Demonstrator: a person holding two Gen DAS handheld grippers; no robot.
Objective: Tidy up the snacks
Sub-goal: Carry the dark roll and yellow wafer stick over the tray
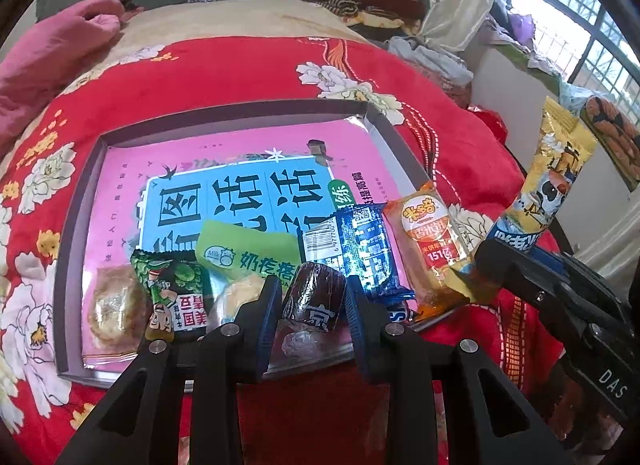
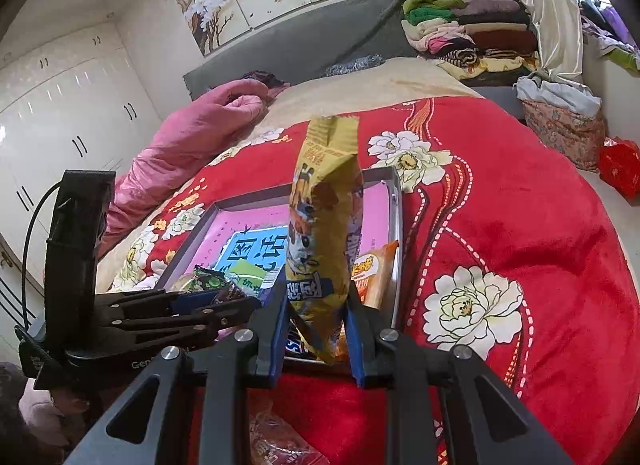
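Note:
A shallow grey tray lined with a pink book lies on the red floral blanket. Along its near edge lie a round cake, a green pea packet, a light-green milk packet, a blue packet and an orange rice-cracker packet. My left gripper is shut on a dark brown wrapped candy over the tray's near edge. My right gripper is shut on a tall yellow snack packet, held upright above the tray's near right corner; it also shows in the left wrist view.
The red blanket covers the bed, with a pink quilt at the far left. Folded clothes are stacked at the headboard. A wrapped snack lies on the blanket below my right gripper. White wardrobes stand at left.

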